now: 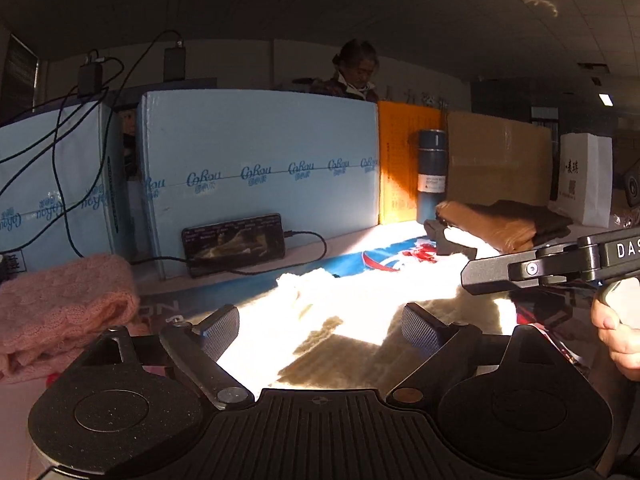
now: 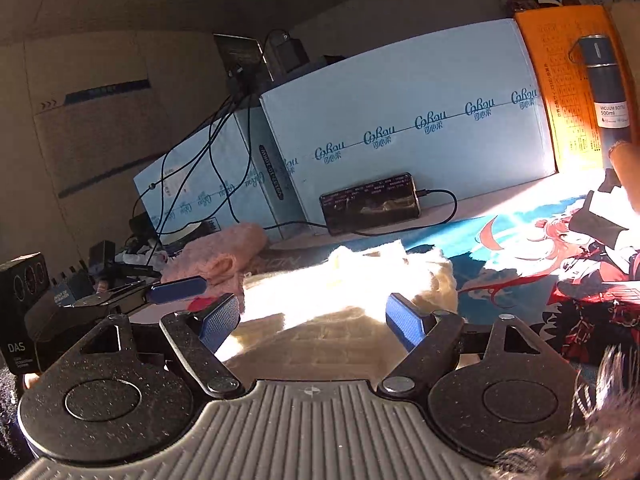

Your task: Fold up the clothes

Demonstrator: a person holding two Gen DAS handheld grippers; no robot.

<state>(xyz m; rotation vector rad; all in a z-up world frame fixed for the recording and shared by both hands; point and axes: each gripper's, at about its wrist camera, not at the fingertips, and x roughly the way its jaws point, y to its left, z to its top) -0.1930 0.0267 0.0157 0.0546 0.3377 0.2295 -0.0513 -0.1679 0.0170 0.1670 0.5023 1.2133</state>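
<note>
A cream fluffy garment (image 1: pixel 352 300) lies on the printed mat in bright sunlight; it also shows in the right wrist view (image 2: pixel 344 292). My left gripper (image 1: pixel 320 324) is open and empty just above its near part. My right gripper (image 2: pixel 314 318) is open and empty over the garment's near edge. In the left wrist view the right gripper's finger (image 1: pixel 520 268) reaches in from the right. In the right wrist view the left gripper's finger (image 2: pixel 176 290) shows at the left. A pink knitted garment (image 1: pixel 60 308) lies at the left, seen also in the right wrist view (image 2: pixel 218 256).
Folded brown and dark clothes (image 1: pixel 500 224) are stacked at the back right. A phone (image 1: pixel 234 242) on a cable leans on light blue boxes (image 1: pixel 256 148). A blue vacuum bottle (image 1: pixel 432 172), an orange box (image 1: pixel 400 160), a cardboard box (image 1: pixel 496 156) and a white bag (image 1: pixel 586 176) line the back.
</note>
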